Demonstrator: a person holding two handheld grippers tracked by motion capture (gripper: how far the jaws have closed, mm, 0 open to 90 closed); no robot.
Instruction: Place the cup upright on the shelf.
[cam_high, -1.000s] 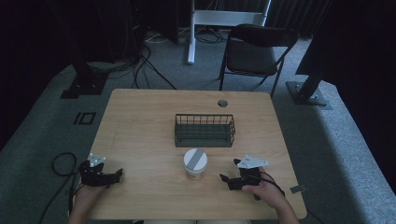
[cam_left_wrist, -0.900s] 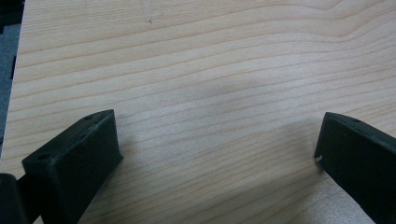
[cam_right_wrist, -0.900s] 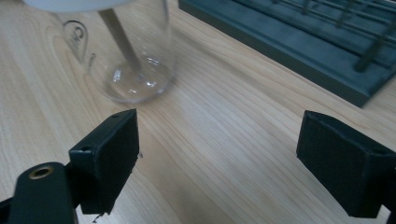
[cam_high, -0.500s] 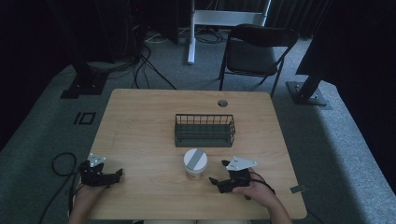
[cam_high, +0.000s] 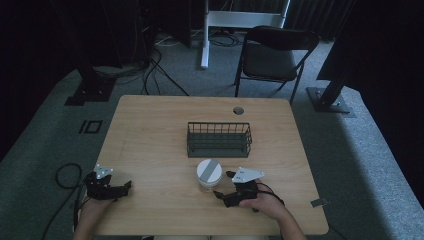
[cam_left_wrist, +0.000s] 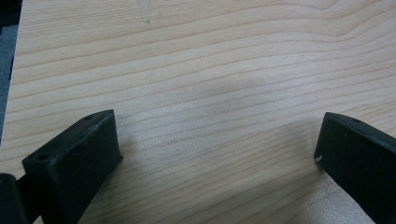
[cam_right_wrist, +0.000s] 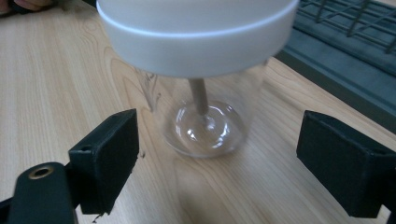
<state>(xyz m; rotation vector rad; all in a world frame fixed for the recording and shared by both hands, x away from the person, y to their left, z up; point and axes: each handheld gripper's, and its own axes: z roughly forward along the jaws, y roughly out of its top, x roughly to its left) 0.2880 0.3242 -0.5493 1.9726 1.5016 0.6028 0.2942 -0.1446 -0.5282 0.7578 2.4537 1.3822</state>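
A clear jar with a white lid (cam_high: 209, 172) stands upright on the wooden table (cam_high: 150, 135), just in front of a dark wire basket (cam_high: 219, 139). In the right gripper view the jar (cam_right_wrist: 203, 84) sits close ahead of the open jaws, with a thin stick inside it. My right gripper (cam_high: 220, 194) lies low on the table, right of and slightly nearer than the jar, apart from it. My left gripper (cam_high: 126, 186) rests open at the table's near left corner, with bare wood (cam_left_wrist: 210, 93) between its jaws.
A round cable hole (cam_high: 238, 110) is in the table's far edge. A folding chair (cam_high: 272, 55) stands beyond the table, with stand bases (cam_high: 330, 100) and cables (cam_high: 155, 60) on the carpet. A cable loop (cam_high: 65, 175) lies left of the table.
My right gripper has moved left toward the jar, closing the gap to it. The left gripper has stayed where it was.
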